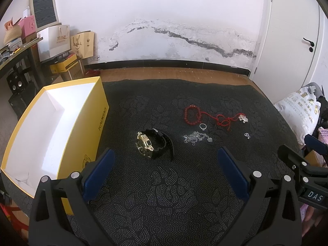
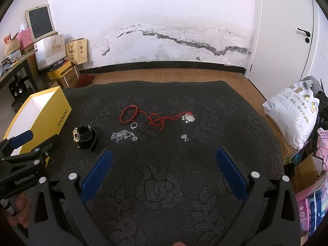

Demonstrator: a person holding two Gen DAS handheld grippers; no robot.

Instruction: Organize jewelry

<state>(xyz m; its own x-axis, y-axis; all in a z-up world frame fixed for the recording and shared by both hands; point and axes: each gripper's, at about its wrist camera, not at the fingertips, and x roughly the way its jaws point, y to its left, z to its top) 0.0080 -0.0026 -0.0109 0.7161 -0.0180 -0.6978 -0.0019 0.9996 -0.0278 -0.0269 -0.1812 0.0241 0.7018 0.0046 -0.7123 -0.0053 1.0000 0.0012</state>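
On the black patterned mat lie a black and gold watch, a red bead bracelet, a red cord necklace with a silver pendant, a silver ring, a silver chain and a small silver earring. An open yellow box with a white inside stands at the left. My left gripper is open just short of the watch. My right gripper is open, nearer than the chain and the earring. The watch sits beside the box.
Paper bags and boxes are stacked by the wall at the far left beside a dark shelf. A white printed bag and pink packages lie off the mat's right edge. Wooden floor runs behind the mat to a white door.
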